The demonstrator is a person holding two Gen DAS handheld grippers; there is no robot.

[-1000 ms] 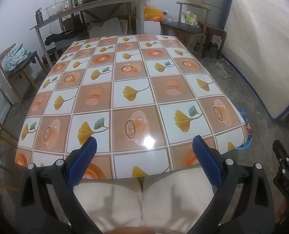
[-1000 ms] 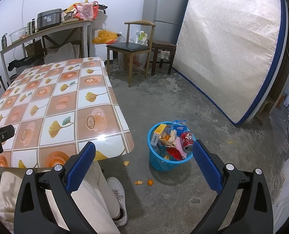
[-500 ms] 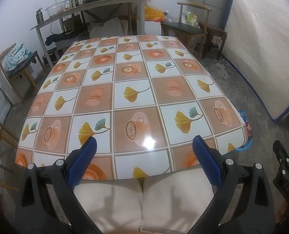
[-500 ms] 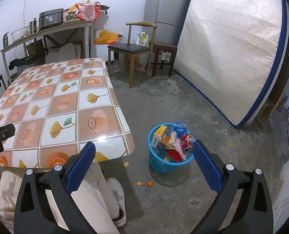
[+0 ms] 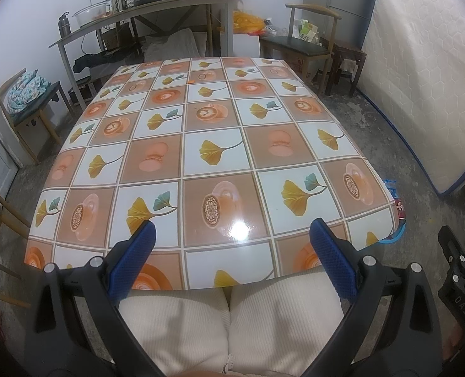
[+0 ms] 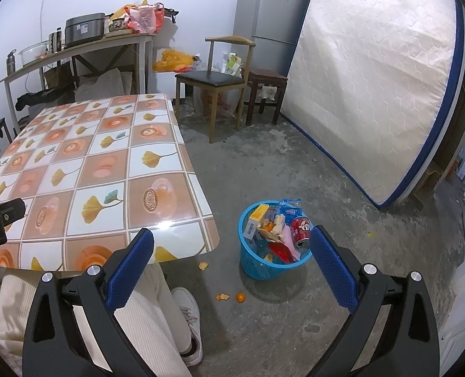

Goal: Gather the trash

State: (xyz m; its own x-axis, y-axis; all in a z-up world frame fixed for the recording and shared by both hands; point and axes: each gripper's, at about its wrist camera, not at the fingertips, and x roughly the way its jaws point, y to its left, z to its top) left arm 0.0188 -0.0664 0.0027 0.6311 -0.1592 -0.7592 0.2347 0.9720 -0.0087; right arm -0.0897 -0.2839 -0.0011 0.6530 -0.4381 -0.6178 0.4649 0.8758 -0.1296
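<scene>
A blue mesh basket (image 6: 257, 267) stands on the concrete floor right of the table, filled with trash: a red can (image 6: 300, 232), a yellow box (image 6: 255, 221) and wrappers. Small orange peel bits (image 6: 230, 297) lie on the floor in front of it, and one more (image 6: 203, 265) below the table corner. My right gripper (image 6: 232, 264) hangs open above the floor, nothing between its blue pads. My left gripper (image 5: 232, 257) is open too, over the near edge of the table with the leaf-patterned cloth (image 5: 219, 144). From the left wrist view only the basket's rim (image 5: 395, 235) peeks past the table corner.
A person's legs in cream trousers (image 5: 229, 326) and a white shoe (image 6: 186, 311) sit at the table's near side. A wooden chair (image 6: 219, 78), a stool (image 6: 265, 77), a fridge (image 6: 270, 12) and a leaning mattress (image 6: 373, 81) stand to the right. A cluttered side table (image 5: 144, 15) lines the back wall.
Both grippers have drifted back and up a little, so the views shift slightly. Both stay open and nothing else moved.
</scene>
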